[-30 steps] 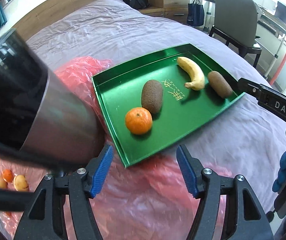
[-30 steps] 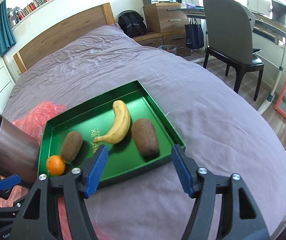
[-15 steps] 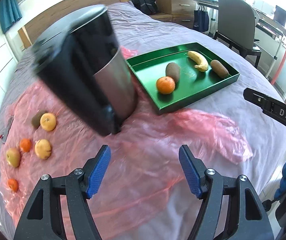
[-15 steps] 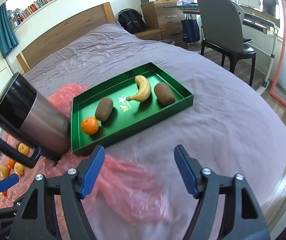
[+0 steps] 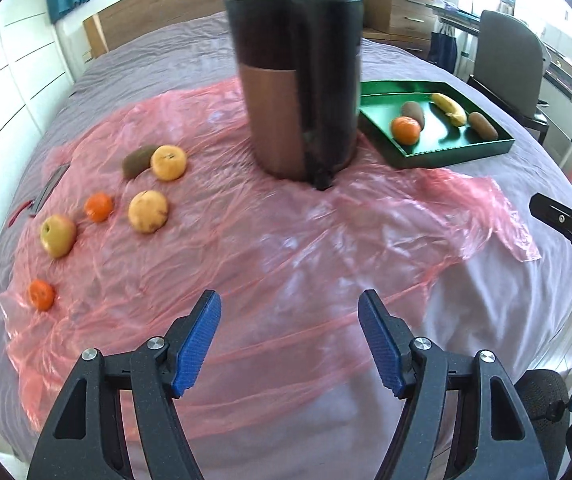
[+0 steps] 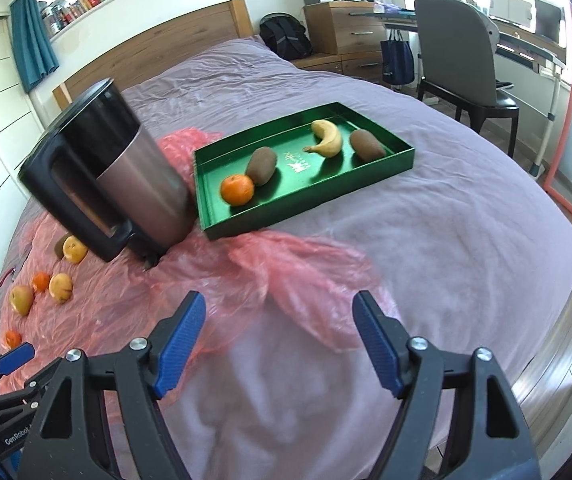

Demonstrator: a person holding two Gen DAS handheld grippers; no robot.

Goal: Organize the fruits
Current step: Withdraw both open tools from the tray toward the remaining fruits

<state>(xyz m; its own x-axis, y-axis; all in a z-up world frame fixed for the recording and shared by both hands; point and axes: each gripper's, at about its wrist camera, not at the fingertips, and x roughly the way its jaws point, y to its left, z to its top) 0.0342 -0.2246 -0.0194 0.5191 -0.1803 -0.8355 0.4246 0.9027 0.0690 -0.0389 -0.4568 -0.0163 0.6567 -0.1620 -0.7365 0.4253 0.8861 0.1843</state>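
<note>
left tool [image 5: 289, 340] jaws apart, nothing between; opened further in last second. right tool [image 6: 278, 338] jaws spread wide, empty, just been opening. green tray [image 6: 366, 184] on bed holds mandarin [image 6: 237, 189], two kiwis, banana [image 6: 328, 138]. loose fruits [image 5: 148, 211] on pink plastic sheet [image 5: 286, 248], left of steel kettle [image 5: 302, 80].

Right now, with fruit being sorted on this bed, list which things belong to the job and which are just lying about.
Belongs to the job:
green tray
banana
two kiwis in tray
tangerine in tray
loose fruit on plastic

Just lying about:
steel jug
pink plastic sheet
chair
backpack
</note>
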